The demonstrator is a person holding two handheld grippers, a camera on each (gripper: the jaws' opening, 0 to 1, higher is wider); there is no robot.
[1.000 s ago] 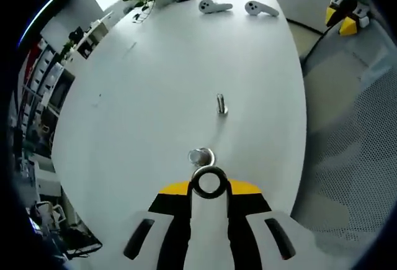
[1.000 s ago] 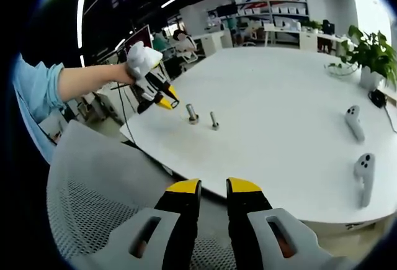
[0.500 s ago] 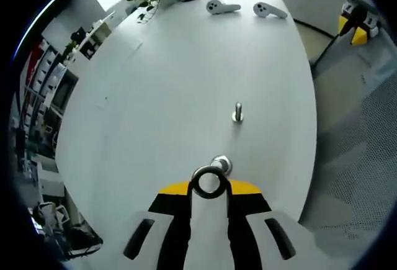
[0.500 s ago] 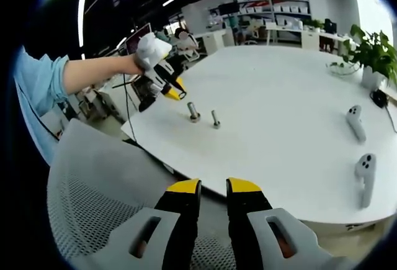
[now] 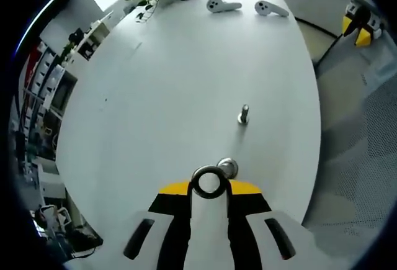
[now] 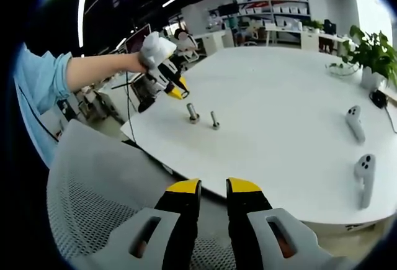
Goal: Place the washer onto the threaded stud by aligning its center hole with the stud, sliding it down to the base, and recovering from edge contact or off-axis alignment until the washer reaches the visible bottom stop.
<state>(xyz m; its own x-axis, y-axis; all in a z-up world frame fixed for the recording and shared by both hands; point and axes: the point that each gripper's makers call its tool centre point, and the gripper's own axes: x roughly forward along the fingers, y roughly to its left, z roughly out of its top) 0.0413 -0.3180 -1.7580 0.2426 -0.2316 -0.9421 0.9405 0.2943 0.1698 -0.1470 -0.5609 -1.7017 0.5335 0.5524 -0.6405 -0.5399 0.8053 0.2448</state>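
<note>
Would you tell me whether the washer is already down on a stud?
No, the washer sits gripped in the left gripper, above the table.

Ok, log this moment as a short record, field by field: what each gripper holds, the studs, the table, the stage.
left gripper: shut on washer, held above the table
near stud: upright, just beyond the washer, not yet threaded
far stud: upright, bare
right gripper: shut, empty, off the table's edge over a mesh chair
table: white; two controllers and a plant at the far side
stage: washer not yet on a stud
</note>
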